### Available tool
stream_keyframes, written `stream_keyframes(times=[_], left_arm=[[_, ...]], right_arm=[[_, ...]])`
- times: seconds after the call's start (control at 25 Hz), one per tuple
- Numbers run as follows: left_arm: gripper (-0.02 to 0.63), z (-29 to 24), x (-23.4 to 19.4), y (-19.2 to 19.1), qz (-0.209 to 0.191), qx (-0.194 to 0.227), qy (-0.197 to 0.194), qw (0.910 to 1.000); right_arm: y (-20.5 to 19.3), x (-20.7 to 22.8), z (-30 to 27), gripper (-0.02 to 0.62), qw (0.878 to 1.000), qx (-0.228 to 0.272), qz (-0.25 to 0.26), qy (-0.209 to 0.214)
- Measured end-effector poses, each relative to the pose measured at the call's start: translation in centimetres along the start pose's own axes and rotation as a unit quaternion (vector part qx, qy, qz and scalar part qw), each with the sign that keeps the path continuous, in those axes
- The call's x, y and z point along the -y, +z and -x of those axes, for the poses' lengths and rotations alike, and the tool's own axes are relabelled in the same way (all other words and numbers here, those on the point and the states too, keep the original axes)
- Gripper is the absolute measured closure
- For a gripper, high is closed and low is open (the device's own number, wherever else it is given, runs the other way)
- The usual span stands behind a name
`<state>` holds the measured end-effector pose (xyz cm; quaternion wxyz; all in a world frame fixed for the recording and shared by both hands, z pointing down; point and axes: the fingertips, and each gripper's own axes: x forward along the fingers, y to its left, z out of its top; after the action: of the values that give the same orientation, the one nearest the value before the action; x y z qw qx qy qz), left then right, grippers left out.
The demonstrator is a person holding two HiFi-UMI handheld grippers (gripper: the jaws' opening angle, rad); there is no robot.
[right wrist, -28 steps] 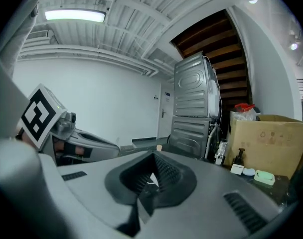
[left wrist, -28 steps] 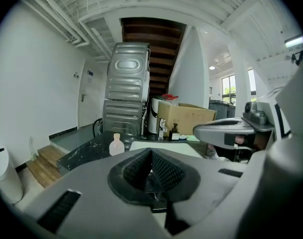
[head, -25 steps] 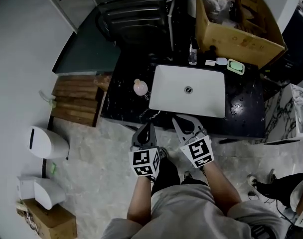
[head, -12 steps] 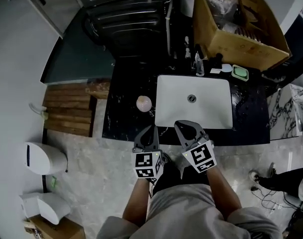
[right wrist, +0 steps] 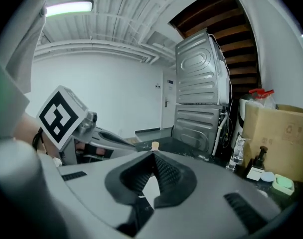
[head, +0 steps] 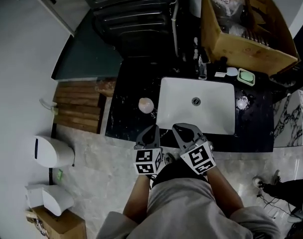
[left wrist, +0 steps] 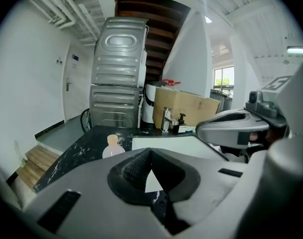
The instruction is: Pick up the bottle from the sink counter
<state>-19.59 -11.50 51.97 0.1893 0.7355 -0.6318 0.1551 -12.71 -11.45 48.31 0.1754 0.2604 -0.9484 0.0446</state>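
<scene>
Pink bottle [head: 146,104], left of sink [head: 176,96]: likely light, smooth plastic, may slip; grip round its body. left gripper [head: 151,132] and right gripper [head: 184,131]: jaws together, empty.

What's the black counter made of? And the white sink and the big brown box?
Counter: looks like polished black stone, maybe marble, going by its white veins and shiny spots. Sink: smooth, even white, probably glazed ceramic, though the look alone can't settle it. Box: plain brown cardboard, matte, with thin walls.
</scene>
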Motion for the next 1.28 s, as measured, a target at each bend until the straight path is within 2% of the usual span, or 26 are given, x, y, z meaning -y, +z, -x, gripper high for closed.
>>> stream_keyframes(times=[0.2,0.4,0.68,1.08,1.28], left_arm=[[0.594,-0.2,-1.0,-0.4,-0.021,-0.013,0.036,0.999],[0.594,-0.3,-3.1,-0.1,-0.064,-0.023,0.072,0.9951],[0.594,-2.4,-4.5,-0.7,-0.119,-0.045,0.067,0.9896],[0.594,-4.4,-6.8,-1.5,-0.153,-0.078,0.034,0.9846],[0.594,-5.0,-8.1,-1.5,-0.143,-0.079,0.016,0.9865]], right_arm=[[-2.2,1.0,0.8,0.588,0.999,-0.002,-0.033,0.0],[-2.9,1.2,0.9,0.588,1.0,-0.01,-0.002,0.001],[-3.4,3.1,-0.4,0.588,0.999,-0.02,-0.029,-0.016],[-3.9,2.4,-4.8,0.588,0.998,-0.046,-0.036,-0.017],[-3.5,1.7,-6.7,0.588,0.998,-0.056,-0.03,-0.008]])
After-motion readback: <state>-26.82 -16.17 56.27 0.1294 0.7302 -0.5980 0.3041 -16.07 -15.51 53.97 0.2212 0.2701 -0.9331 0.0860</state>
